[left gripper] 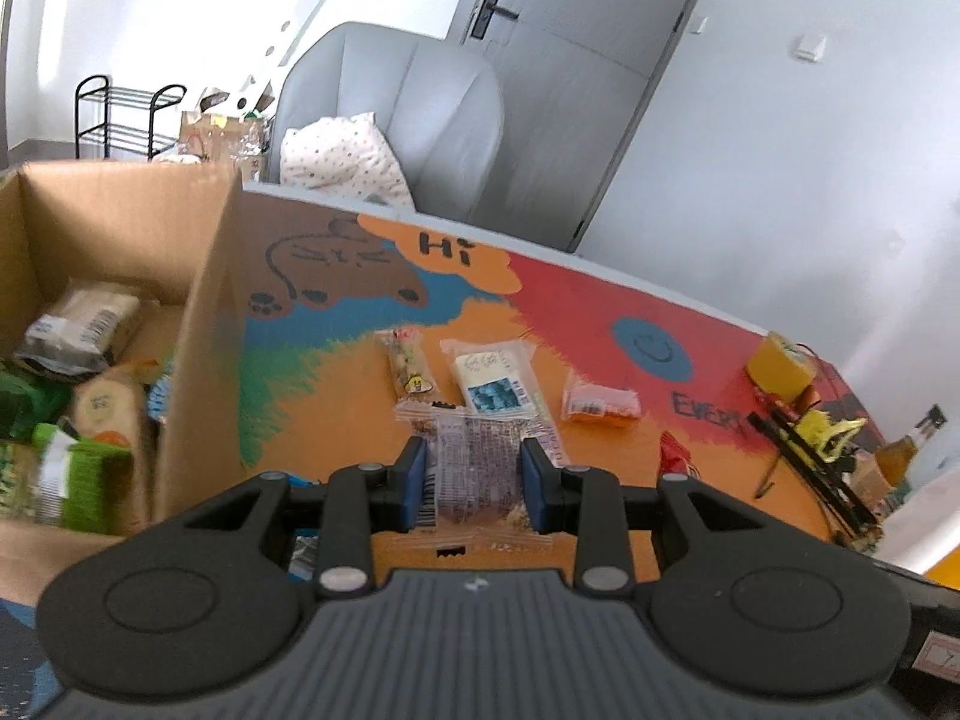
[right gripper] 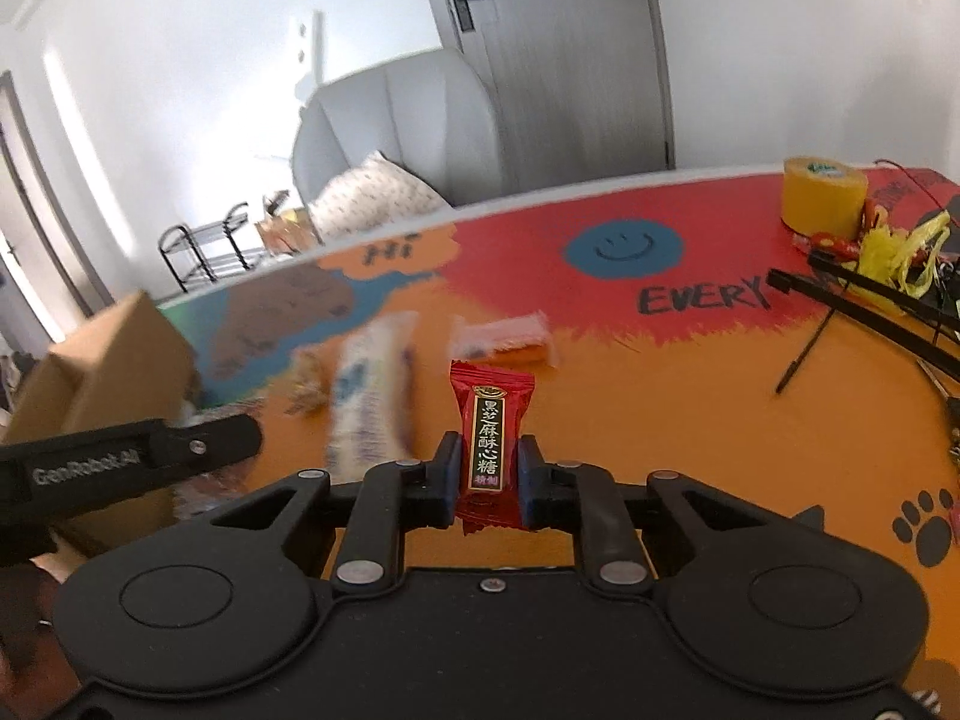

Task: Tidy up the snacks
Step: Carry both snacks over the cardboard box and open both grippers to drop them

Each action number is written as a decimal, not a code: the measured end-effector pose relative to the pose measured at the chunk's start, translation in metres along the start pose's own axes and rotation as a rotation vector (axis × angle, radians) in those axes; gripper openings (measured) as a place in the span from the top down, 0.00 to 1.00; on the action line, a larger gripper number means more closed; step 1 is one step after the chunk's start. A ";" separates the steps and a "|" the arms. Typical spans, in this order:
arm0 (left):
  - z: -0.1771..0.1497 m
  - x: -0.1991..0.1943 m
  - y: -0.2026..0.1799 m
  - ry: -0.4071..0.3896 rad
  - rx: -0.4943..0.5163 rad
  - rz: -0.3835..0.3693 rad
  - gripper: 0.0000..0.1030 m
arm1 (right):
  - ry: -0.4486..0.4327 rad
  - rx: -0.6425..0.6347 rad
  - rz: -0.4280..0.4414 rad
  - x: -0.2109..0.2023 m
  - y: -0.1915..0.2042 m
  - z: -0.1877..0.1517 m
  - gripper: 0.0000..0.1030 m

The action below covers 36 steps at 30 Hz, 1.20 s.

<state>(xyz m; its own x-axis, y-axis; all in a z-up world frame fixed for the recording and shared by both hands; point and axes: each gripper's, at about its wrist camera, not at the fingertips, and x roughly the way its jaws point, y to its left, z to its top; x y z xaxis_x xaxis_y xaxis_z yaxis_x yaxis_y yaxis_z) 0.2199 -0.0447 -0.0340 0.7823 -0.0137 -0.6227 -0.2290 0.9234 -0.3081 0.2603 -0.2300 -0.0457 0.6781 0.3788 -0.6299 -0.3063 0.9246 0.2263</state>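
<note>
White walls (left gripper: 780,150) are being washed in bright daylight. A grey door (right gripper: 540,60) with a dark handle is being kept shut behind a grey armchair (left gripper: 414,114), on which a spotted pillow (left gripper: 342,159) is being propped. A black wire rack (left gripper: 120,114) is being stood against the wall.

In the left wrist view the tall wall of the cardboard box (left gripper: 201,360) blocks the left of the frame; its open top is free. Ahead at centre, three packets (left gripper: 492,381) lie on the painted table (left gripper: 600,306), with bare gaps between them. At right, a yellow tape roll (left gripper: 777,363) and black sticks (left gripper: 804,468) crowd the edge.
</note>
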 end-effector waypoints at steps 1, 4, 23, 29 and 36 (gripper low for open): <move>0.001 -0.006 0.000 -0.005 0.005 -0.004 0.69 | -0.009 -0.003 0.009 -0.005 0.005 0.000 0.83; 0.004 -0.020 0.002 -0.018 0.015 -0.012 0.69 | -0.036 -0.010 0.038 -0.019 0.019 0.002 0.83; 0.019 -0.097 0.054 -0.115 -0.001 -0.003 0.69 | -0.144 -0.077 0.146 -0.068 0.092 0.010 0.83; 0.025 -0.108 0.084 -0.125 -0.027 0.020 0.69 | -0.145 -0.096 0.171 -0.068 0.117 0.009 0.83; 0.035 -0.114 0.119 -0.133 -0.067 0.065 0.69 | -0.139 -0.120 0.211 -0.060 0.143 0.011 0.83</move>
<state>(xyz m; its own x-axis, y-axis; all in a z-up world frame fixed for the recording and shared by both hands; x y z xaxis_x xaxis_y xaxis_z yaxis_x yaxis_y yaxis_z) 0.1234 0.0805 0.0250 0.8335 0.1003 -0.5434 -0.3162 0.8930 -0.3201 0.1830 -0.1197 0.0322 0.6740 0.5716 -0.4680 -0.5216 0.8168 0.2464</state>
